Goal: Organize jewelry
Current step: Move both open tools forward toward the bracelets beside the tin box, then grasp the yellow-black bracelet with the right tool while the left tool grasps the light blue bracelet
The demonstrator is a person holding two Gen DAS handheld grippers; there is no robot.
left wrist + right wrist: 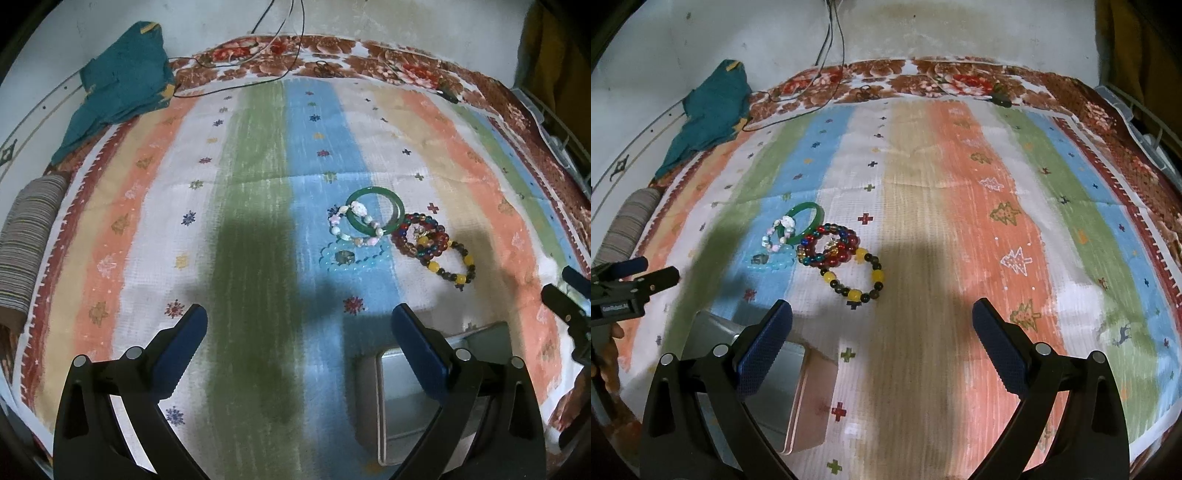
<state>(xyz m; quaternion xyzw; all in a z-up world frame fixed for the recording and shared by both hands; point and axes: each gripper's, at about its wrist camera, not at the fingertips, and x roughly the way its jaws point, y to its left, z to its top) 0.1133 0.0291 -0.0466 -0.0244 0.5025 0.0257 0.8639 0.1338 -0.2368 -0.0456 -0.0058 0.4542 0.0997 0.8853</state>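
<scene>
A heap of jewelry lies on the striped cloth: a green bangle (pixel 375 214) (pixel 807 218), a pale pink bead bracelet (pixel 354 225) (pixel 777 234), a light blue bead bracelet (pixel 351 258) (pixel 774 260) with a ring (pixel 344 257) inside it, red and multicolour bead bracelets (pixel 421 236) (pixel 829 247), and a yellow-and-dark bead bracelet (pixel 452 264) (pixel 855 277). A metal box (pixel 410 402) (pixel 768 380) stands open near me. My left gripper (pixel 297 325) is open and empty, short of the heap. My right gripper (pixel 881 319) is open and empty, right of the box.
A teal cloth (pixel 118 85) (pixel 713 107) lies at the back left. A striped roll (pixel 29 236) (pixel 631 221) sits at the left edge. Thin cables (pixel 280 44) (pixel 831 55) run along the back. The other gripper shows in each view (pixel 569 299) (pixel 631 284).
</scene>
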